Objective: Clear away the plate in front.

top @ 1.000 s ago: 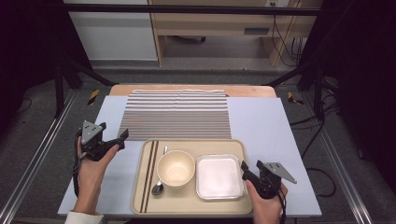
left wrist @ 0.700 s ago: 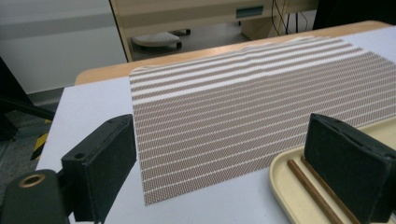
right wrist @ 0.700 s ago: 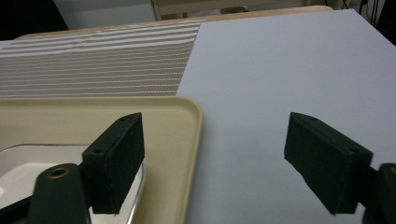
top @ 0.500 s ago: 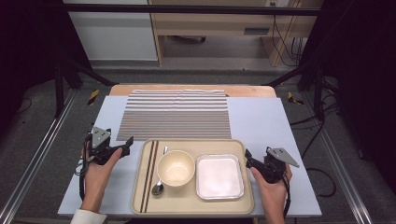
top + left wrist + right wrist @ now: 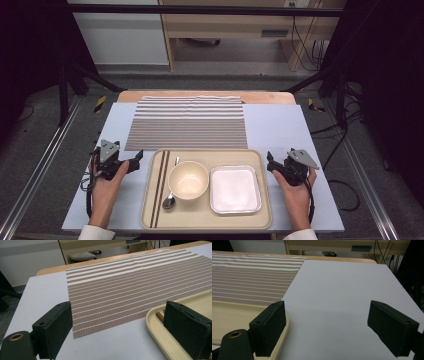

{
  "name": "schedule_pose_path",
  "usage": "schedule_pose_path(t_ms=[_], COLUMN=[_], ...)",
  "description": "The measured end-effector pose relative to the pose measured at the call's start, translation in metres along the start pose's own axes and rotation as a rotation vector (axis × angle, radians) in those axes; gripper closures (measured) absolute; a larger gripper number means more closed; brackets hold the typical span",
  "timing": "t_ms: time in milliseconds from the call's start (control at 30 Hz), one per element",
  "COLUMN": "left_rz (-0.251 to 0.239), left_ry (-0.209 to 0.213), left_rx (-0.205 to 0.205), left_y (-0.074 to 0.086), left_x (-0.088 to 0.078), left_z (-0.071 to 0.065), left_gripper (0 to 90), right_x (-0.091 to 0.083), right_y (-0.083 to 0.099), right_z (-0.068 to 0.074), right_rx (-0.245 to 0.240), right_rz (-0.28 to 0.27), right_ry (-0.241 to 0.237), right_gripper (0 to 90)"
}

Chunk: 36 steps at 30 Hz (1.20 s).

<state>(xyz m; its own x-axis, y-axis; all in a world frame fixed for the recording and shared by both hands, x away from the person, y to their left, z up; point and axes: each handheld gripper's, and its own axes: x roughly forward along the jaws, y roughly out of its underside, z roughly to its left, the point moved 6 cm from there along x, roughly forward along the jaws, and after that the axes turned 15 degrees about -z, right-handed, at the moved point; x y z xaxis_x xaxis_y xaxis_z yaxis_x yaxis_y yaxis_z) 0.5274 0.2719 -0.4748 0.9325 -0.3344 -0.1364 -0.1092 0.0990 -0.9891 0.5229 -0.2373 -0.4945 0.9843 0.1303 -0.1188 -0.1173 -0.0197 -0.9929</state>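
two chopsticks (image 5: pixel 159 315) half hidden, tray (image 5: pixel 160 340) cropped

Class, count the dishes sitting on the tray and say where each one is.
2. A round cream bowl sits mid-tray; a square white dish sits to its right. Nothing seems hidden.

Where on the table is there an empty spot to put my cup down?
The widest bare patch of table lies right of the striped placemat, beyond the right gripper. A narrower strip runs left of the placemat, beyond the left gripper. The tray is crowded: chopsticks, spoon, bowl and square dish.
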Motion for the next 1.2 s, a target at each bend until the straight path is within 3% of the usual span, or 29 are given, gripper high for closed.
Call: schedule_pose_path(t_ms=[433,933,1067,1200], left_rz=[-0.074,-0.094,-0.102,-0.113], left_ry=[0.026,0.043,0.051,0.055], left_rx=[-0.011,-0.024,-0.03,-0.029], left_y=[0.004,0.009,0.01,0.009], left_x=[-0.008,-0.011,-0.013,-0.016], left_z=[0.003,0.005,0.004,0.003], left_gripper=[7.4,7.3,7.3,7.0], right_x=[0.003,-0.012,-0.014,-0.016], right_y=[-0.007,-0.008,-0.004,-0.004], right_z=[-0.011,-0.014,-0.012,-0.011], right_rx=[-0.063,-0.115,-0.108,-0.144], right_rz=[-0.054,-0.109,-0.104,-0.138], right_ry=[0.002,-0.034,-0.052,-0.035], right_gripper=[15.4,14.3,10.8,10.2])
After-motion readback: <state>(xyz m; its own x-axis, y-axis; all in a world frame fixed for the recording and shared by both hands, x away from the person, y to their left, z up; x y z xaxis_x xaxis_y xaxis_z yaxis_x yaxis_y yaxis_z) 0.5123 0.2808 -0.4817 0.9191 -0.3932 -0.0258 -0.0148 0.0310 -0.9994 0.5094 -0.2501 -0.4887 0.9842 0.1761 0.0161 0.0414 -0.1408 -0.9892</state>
